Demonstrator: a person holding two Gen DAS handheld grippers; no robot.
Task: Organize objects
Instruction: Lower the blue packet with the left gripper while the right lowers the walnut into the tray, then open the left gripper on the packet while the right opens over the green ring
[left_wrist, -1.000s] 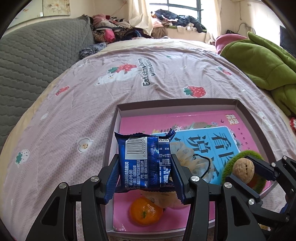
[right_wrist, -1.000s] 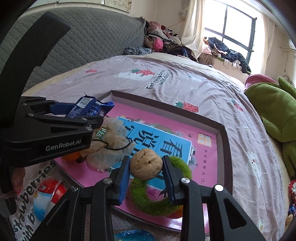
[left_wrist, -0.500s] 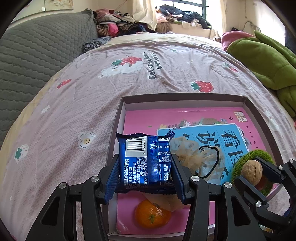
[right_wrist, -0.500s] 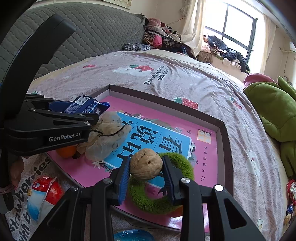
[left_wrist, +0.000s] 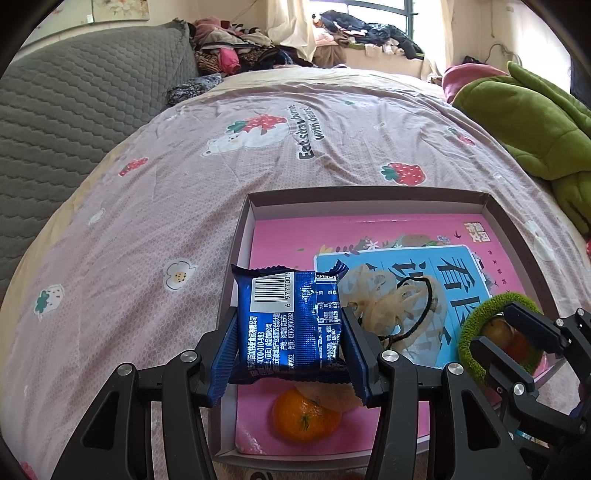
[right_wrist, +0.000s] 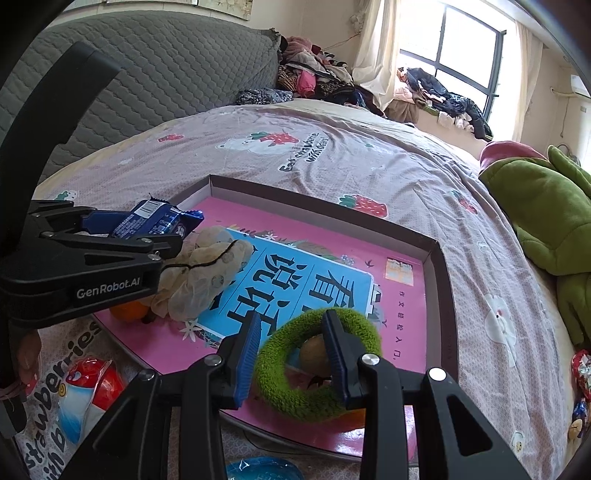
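My left gripper is shut on a blue snack packet and holds it over the near left corner of a shallow box with a pink and blue book inside. The packet also shows in the right wrist view. My right gripper is open above a green fuzzy ring. A walnut lies inside the ring, free of the fingers. An orange and a beige mesh pouch lie in the box below the packet.
The box rests on a pink strawberry-print bedsheet. A red and white packet and a blue packet lie on the sheet near the box. A green blanket is at the right, a grey headboard at the left.
My right gripper has opened and let go of the walnut, which now lies inside the green ring. My left gripper still holds the blue packet, about where it was.
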